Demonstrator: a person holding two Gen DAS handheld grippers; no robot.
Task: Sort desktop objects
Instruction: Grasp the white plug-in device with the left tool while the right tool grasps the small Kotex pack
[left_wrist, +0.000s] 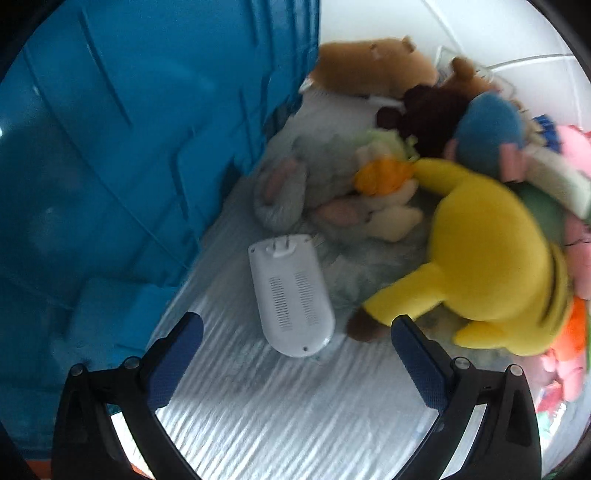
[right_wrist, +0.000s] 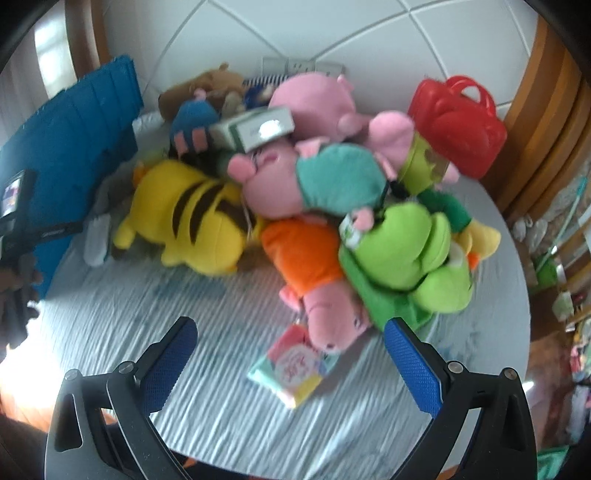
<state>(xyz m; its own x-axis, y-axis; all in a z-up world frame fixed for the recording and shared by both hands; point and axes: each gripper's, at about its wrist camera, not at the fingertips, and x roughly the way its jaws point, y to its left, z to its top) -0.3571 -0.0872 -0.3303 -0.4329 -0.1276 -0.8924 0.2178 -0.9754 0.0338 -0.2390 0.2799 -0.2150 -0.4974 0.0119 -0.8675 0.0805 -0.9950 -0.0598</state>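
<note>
Two claws: left claw (left_wrist: 295, 332) and right claw (right_wrist: 290, 332), both spread wide, nothing between the fingers of either.
Surface: round tabletop (right_wrist: 122, 314) under a ribbed pale cloth.
Task items: heap of soft toys at the middle and back of the tabletop; yellow striped toy (right_wrist: 188, 221) at its left edge, orange-and-pink toy (right_wrist: 310, 273) and green toy (right_wrist: 402, 254) at the front, red handbag (right_wrist: 458, 122) behind on the right.
Nearest the left claw: white remote-shaped gadget (left_wrist: 290, 291), lying flat, vents up, just beside the blue crate (left_wrist: 122, 147).
Nearest the right claw: pastel card packet (right_wrist: 295, 365), lying against the pink toy's head.
Risk, heap: toys overlap; pulling one would likely drag its neighbours, and the small box (right_wrist: 255, 129) perched on top could slide off.
Risk, gadget: smooth and low on the cloth; fingers may skid or pinch the cloth instead.
Risk, packet: thin and flat, hard to get under.
Hard to make out: both views are blurred; toys deep in the heap are partly buried; the crate's inside is not shown; the gadget's face is turned down.
</note>
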